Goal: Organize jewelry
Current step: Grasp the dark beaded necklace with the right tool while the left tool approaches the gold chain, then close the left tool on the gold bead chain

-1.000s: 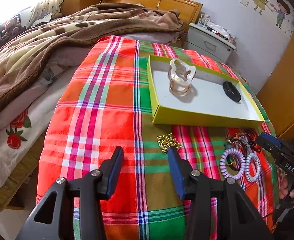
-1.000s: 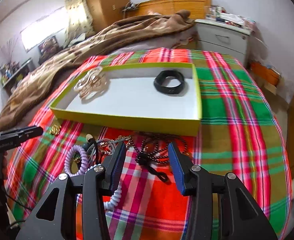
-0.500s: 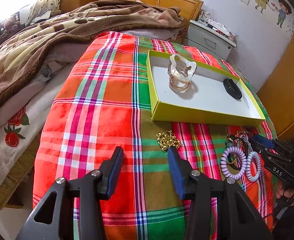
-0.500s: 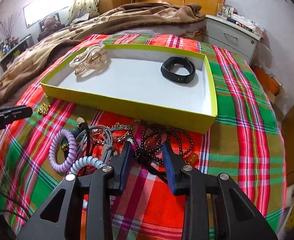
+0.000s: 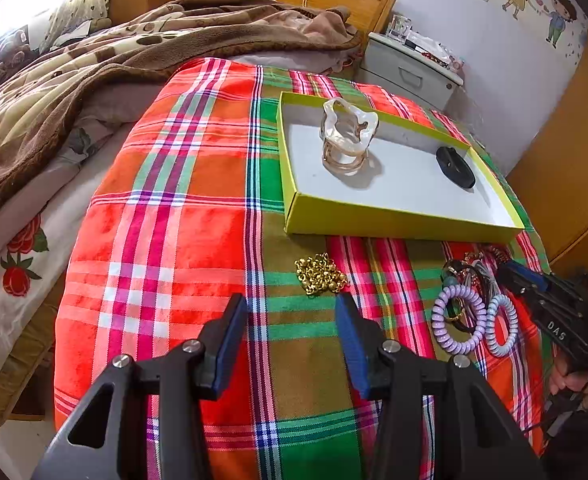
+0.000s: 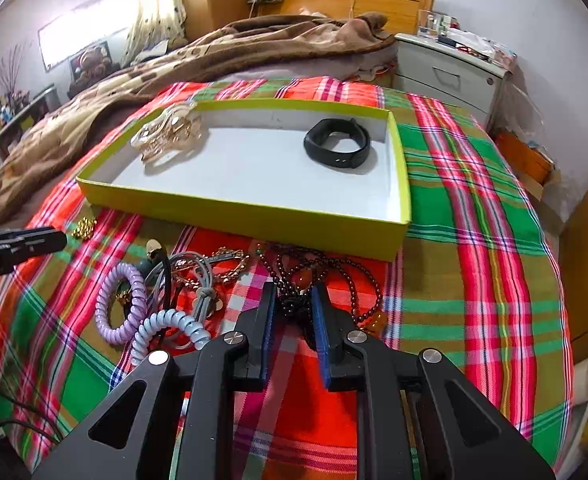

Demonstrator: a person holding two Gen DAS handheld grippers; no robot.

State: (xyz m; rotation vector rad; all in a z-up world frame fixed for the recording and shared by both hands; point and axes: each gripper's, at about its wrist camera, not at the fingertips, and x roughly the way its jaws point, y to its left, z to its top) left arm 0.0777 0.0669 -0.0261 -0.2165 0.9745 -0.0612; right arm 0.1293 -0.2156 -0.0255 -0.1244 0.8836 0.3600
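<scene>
Beads (image 6: 294, 304) (dark necklace, running toward box (image 6: 254, 216)) between closing fingers (image 6: 268, 320).

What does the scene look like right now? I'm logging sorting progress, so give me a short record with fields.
surface: plaid cloth on a bed
tray: yellow box
in tray: clear hair claw; black band
still outside: gold chain; purple coil tie; blue coil tie; dark bead necklace
left gripper: open, holding nothing
right gripper: closing around the bead necklace's knot
</scene>
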